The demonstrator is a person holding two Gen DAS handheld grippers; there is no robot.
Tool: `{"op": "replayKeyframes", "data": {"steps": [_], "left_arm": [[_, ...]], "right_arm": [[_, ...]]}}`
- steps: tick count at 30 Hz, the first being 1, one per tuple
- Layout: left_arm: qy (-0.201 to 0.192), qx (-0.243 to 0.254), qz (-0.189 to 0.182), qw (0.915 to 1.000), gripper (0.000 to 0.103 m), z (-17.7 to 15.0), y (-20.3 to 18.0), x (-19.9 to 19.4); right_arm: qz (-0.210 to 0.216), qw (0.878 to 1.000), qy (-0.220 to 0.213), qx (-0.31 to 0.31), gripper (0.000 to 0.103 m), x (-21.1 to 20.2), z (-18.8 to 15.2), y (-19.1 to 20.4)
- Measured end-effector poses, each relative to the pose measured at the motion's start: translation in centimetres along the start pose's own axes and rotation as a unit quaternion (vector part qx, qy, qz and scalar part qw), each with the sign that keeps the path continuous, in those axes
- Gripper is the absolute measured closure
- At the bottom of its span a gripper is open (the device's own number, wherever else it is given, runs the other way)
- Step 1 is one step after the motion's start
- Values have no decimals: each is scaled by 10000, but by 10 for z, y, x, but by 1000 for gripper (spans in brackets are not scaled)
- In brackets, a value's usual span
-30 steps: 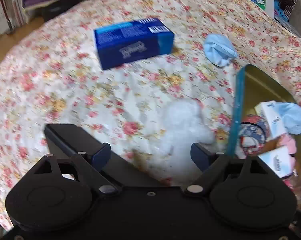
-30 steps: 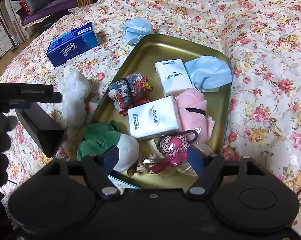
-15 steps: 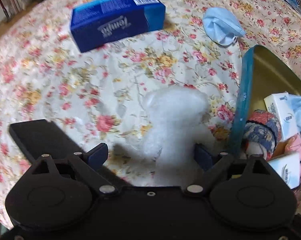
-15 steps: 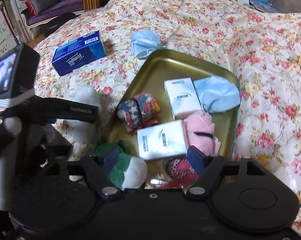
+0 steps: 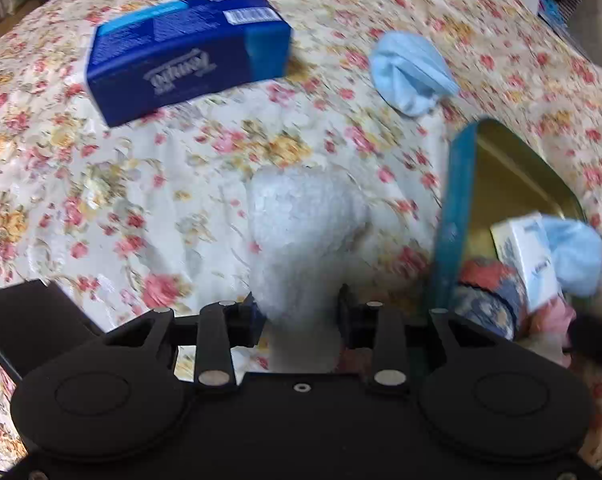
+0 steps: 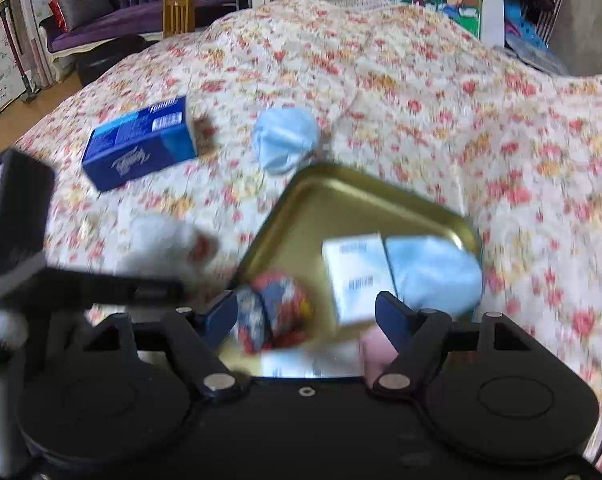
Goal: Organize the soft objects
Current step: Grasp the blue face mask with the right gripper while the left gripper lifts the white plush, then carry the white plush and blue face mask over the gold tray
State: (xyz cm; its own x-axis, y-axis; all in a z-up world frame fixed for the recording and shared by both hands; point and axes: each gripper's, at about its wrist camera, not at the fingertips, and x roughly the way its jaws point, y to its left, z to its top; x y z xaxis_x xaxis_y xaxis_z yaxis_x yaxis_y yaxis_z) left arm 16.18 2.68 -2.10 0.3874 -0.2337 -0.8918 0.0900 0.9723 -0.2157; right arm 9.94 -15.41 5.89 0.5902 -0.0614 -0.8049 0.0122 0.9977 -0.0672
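the left gripper [image 5: 301, 312] has its fingers pinched on the white plush toy [image 5: 301, 232], which sits at frame centre on the floral quilt [image 5: 101, 200], just left of the gold tin tray [image 5: 453, 216]. the right gripper [image 6: 306, 316] hangs spread wide over the tray [image 6: 341, 204], holding nothing, a patterned pouch [image 6: 273, 312] between its fingers.
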Motion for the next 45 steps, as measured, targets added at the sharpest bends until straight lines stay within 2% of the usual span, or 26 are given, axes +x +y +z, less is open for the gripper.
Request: {"op": "replayKeyframes", "data": {"steps": [4, 8, 11, 14, 17, 23, 27, 29, 30, 31, 33, 37, 41, 45], "left_arm": [[-109, -96, 82, 9999, 68, 8, 10, 1], [-128, -284, -93, 9995, 68, 14, 20, 1], [-150, -324, -73, 9993, 68, 16, 25, 4], [-82, -333, -11, 9994, 68, 16, 28, 11], [-118, -292, -28, 9995, 68, 17, 28, 12], [-183, -203, -51, 9996, 68, 18, 28, 16], [-213, -190, -100, 9995, 68, 21, 30, 20], [-231, -168, -110, 9995, 68, 21, 30, 21], [-242, -151, -115, 9995, 68, 21, 30, 21], [-248, -139, -117, 9995, 68, 21, 30, 21], [-259, -120, -121, 9995, 68, 22, 30, 22], [-274, -107, -147, 9995, 68, 21, 31, 22], [-290, -150, -209, 9992, 68, 21, 33, 21], [-303, -239, -279, 9989, 69, 21, 37, 19]], "right_arm": [[-68, 9999, -107, -20, 27, 18, 27, 3], [0, 10000, -72, 1, 25, 42, 56, 8], [37, 10000, -75, 51, 23, 64, 80, 13], [41, 9995, -120, 299, 14, 91, 105, 17], [-2, 9983, -108, 569, 12, 121, 125, 21], [-234, 9964, 11, 819, 10, 179, 152, 28], [-315, 9959, 172, 836, 10, 202, 157, 35], [-392, 9964, 184, 731, 12, 206, 155, 40], [-422, 9967, 164, 671, 16, 207, 154, 41], [-442, 9970, 151, 618, 27, 206, 152, 43], [-411, 9972, 220, 577, 42, 208, 150, 45], [-358, 9978, 210, 524, 60, 202, 147, 44], [-260, 9981, 158, 541, 61, 182, 148, 37], [-224, 9984, -58, 511, 62, 146, 147, 27]]}}
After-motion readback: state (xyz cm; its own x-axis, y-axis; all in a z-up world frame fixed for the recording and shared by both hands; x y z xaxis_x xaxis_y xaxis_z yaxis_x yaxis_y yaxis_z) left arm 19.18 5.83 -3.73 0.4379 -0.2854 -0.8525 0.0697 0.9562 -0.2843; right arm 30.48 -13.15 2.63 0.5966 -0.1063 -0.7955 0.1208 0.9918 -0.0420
